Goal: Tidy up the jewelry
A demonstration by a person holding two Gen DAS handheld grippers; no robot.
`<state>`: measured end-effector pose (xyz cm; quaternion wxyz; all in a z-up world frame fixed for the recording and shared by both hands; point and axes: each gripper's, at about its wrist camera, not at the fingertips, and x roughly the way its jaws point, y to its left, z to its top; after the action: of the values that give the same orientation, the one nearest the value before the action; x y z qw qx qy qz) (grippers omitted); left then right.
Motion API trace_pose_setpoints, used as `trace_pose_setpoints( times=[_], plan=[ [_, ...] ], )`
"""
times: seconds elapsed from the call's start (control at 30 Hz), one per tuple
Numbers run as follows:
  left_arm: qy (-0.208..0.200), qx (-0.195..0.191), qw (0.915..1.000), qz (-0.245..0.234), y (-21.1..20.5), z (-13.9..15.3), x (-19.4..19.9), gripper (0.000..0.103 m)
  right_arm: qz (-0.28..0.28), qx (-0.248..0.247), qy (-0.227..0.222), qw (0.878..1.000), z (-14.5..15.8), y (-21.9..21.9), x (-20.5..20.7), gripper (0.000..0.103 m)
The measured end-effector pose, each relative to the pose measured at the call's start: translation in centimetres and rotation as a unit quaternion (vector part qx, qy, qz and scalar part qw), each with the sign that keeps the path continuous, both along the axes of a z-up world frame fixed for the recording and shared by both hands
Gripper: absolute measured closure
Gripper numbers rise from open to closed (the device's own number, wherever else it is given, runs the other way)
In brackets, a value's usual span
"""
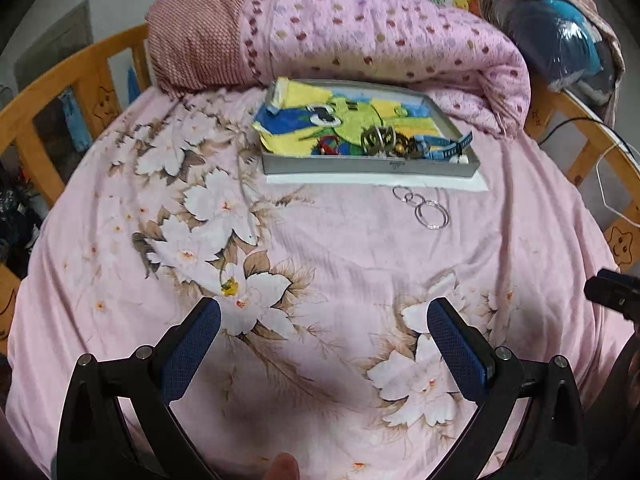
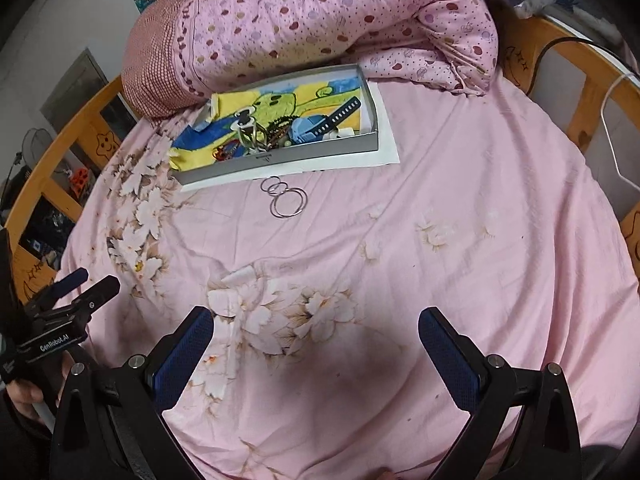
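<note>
Since most of the jewelry is already heaped in the front end of the grey tray (image 1: 362,166), the only stuff left out is the silver rings (image 1: 422,206), a few linked hoops lying on the pink sheet (image 1: 320,248) just in front of the tray's near wall. My guess is they're next to go in, which is why both tools are pointed that way. The left gripper (image 1: 324,336) hangs over the flower print, well short of the rings, jaws spread wide with nothing between them. Same deal with the right gripper (image 2: 316,340): fully released, empty, hovering low over the sheet and well back from the tray. The tray sits on a white sheet of paper (image 2: 384,136) with a cartoon cloth (image 1: 320,116) lining it, probably so small bits don't slide around or get lost in the bedding. Inside I can make out a blue watch strap (image 2: 340,114) and some brassy pieces, the rest is too tangled to call. The rolled quilt (image 1: 360,32) behind it kind of backstops the tray. Thin hoops lying flat on soft fabric look fiddly to pinch, I reckon.
</note>
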<state>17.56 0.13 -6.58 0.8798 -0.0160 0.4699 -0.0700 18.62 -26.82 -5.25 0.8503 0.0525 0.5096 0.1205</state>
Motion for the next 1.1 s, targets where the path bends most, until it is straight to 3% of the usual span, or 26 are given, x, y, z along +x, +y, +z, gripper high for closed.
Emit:
trace_pose_setpoints(
  times=[0.5, 0.8, 1.1],
  plan=[
    [0.044, -0.067, 0.9963, -0.029, -0.8, -3.8, 9.4, 0.002, 0.033, -0.036, 0.011, 0.999, -3.6, -1.2, 8.3, 0.0],
    [0.052, -0.077, 0.9941, -0.057, -1.5, -7.3, 15.7, 0.003, 0.063, -0.069, 0.016, 0.996, -7.9, 0.1, 14.3, 0.0],
    [0.058, -0.091, 0.9896, -0.095, -3.0, -9.4, 18.4, 0.003, 0.102, -0.084, 0.016, 0.991, -10.5, 2.5, 16.7, 0.0]
  ],
)
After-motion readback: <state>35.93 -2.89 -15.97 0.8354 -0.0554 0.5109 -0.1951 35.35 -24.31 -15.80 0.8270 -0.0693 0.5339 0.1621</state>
